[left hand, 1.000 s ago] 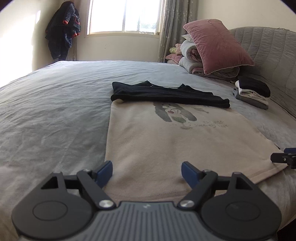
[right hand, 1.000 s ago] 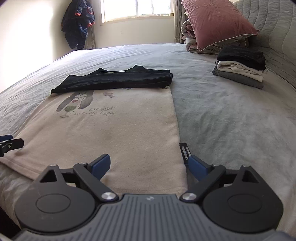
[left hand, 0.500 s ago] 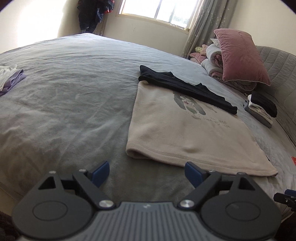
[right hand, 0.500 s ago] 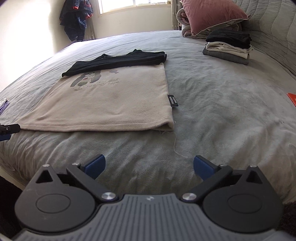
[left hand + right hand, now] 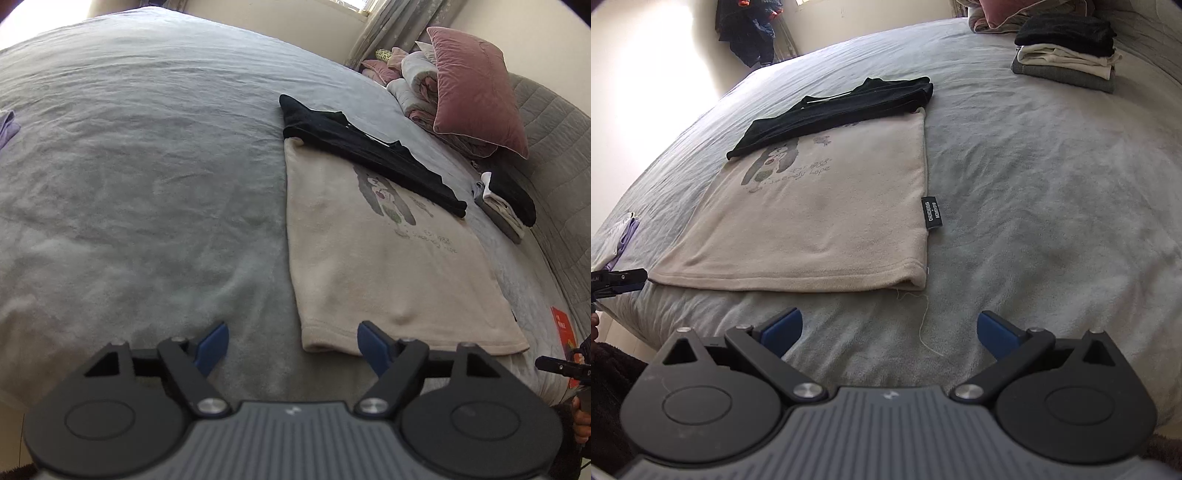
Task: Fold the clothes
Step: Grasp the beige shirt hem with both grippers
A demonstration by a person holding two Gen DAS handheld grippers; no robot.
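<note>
The beige shirt (image 5: 384, 266) is lying flat on the grey bedspread (image 5: 140, 177), partly folded, its printed front facing up and its hem edge nearest me. Its black part (image 5: 369, 151) is lying folded across the far end, over the top of the print. A small black label (image 5: 931, 213) is sticking out from the shirt's right side edge, and a loose thread (image 5: 925, 325) is trailing from the near right corner onto the bedspread.

I am holding my left gripper (image 5: 291, 345) just short of the shirt's near left corner; its jaws have just been closing a little but are standing apart, with nothing between them but the hem corner lying ahead of the right finger. I am holding my right gripper (image 5: 888, 330) over bare bedspread just before the near right corner, its jaws having narrowed slightly yet standing wide apart and holding nothing.

Farther off to the right, a stack of folded clothes (image 5: 1067, 51) is sitting near the padded headboard (image 5: 554, 147). A pink pillow (image 5: 476, 85) is leaning on rolled bedding behind it. At the far left edge something pale purple (image 5: 622, 236) is lying, perhaps another garment; it is too cropped to tell.
</note>
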